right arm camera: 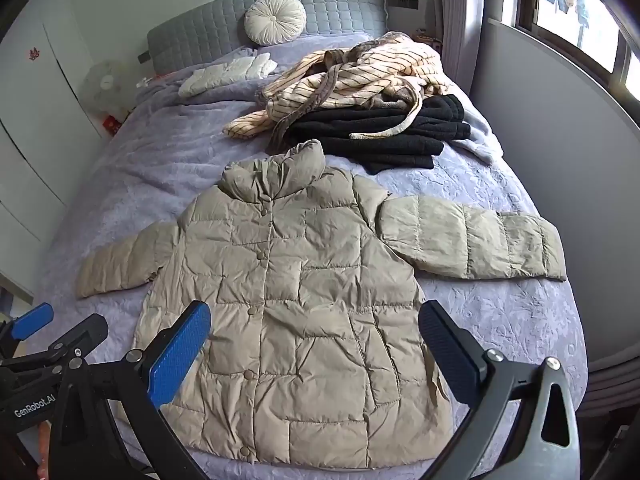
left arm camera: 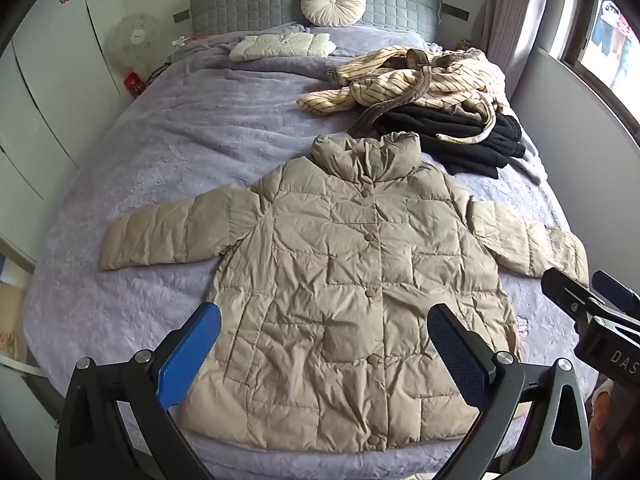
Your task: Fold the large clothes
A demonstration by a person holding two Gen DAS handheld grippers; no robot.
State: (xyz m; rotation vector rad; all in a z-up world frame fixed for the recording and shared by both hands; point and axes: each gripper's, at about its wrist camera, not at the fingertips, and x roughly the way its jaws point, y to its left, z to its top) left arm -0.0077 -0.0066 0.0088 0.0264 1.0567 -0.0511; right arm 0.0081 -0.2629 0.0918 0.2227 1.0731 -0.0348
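**Puffer jacket spread flat, both grippers hovering with jaws wide**

Starting at the left: a white wardrobe [left arm camera: 44, 92] lines the wall, with a pale fan [left arm camera: 134, 40] beside the grey quilted headboard [left arm camera: 256, 0]. The left gripper [left arm camera: 324, 344] hangs above the jacket's hem, blue pads spread apart, nothing between them. Centre stage, the beige puffer jacket [left arm camera: 352, 280] lies front up on the lavender bedspread [left arm camera: 168, 152], snapped shut down the middle, collar toward the headboard, both sleeves stretched out sideways.

Up at the head of the bed, a round cream cushion [left arm camera: 333, 3] leans on the headboard, and a folded white garment [left arm camera: 280, 46] sits just in front of it. Moving right, a cream striped robe [left arm camera: 420, 80] is heaped on folded black clothes [left arm camera: 460, 136], right behind the collar; whether they touch it is hard to tell through the fisheye.

The right gripper [right arm camera: 316, 340] is released too, fingers wide over the lower half of the jacket, gripping nothing. Far right, a window [right arm camera: 580, 8] above a grey wall.
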